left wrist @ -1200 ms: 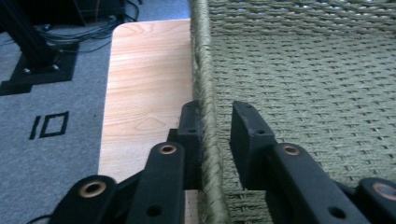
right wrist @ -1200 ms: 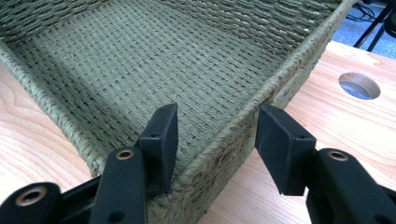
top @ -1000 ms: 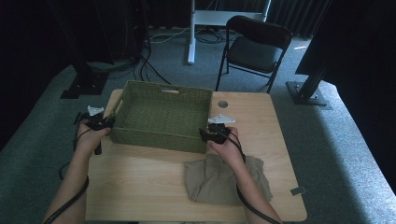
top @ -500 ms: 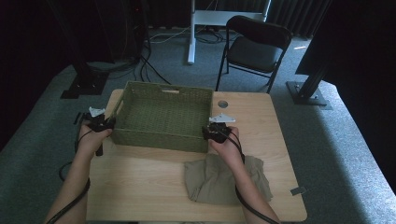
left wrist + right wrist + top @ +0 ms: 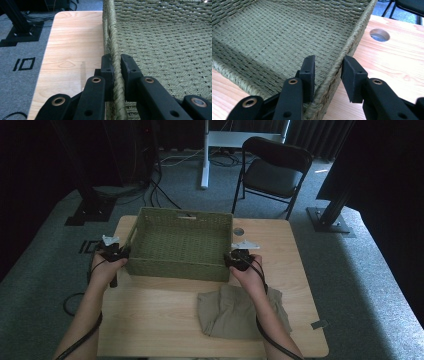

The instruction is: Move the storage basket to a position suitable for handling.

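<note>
Table (image 5: 165,320), basket (image 5: 180,242) unmoved, right tool (image 5: 325,71) closing

Grey carpet (image 5: 350,270), black folding chair (image 5: 272,170), dark, possibly curtained surround.

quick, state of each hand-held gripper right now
left hand-held gripper: shut on the basket rim.
right hand-held gripper: jaws just closing around the rim, pads not pressing yet.

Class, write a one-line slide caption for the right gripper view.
Right claw straddling the woven basket's rim, jaws closing but not yet pressing, on the wooden table.
</note>
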A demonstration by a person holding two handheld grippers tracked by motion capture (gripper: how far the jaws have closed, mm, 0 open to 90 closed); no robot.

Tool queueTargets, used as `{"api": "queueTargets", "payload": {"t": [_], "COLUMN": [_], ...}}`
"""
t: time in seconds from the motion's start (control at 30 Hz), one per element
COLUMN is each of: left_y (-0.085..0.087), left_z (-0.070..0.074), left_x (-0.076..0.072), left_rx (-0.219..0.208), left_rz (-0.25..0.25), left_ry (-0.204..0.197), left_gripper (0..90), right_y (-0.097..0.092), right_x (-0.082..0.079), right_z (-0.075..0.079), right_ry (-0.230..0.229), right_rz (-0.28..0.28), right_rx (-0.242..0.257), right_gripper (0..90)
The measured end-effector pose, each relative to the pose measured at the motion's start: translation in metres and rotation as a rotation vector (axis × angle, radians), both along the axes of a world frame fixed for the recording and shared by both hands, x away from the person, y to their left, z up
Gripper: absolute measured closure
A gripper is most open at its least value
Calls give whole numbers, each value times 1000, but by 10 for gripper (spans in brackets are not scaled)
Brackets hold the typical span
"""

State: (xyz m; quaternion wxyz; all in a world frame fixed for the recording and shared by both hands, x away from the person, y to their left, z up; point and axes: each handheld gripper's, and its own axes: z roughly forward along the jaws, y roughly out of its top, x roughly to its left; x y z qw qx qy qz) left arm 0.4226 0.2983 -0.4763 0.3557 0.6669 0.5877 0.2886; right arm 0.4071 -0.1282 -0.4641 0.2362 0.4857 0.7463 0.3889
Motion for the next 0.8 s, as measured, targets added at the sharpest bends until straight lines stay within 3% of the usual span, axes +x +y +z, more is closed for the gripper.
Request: {"api": "queueTargets", "payload": {"t": [0.8], "left_y": [-58], "left_z": [0], "left_x": [2], "left_rx": [-21], "left_rz": [-48], "left_ry": [9], "left_gripper": [824], "right_y": [-56], "right_x": [5], "right_z": [1], "right_ry": [16], "right_rz": [-88], "right_rx": [-11], "right_gripper": [699]}}
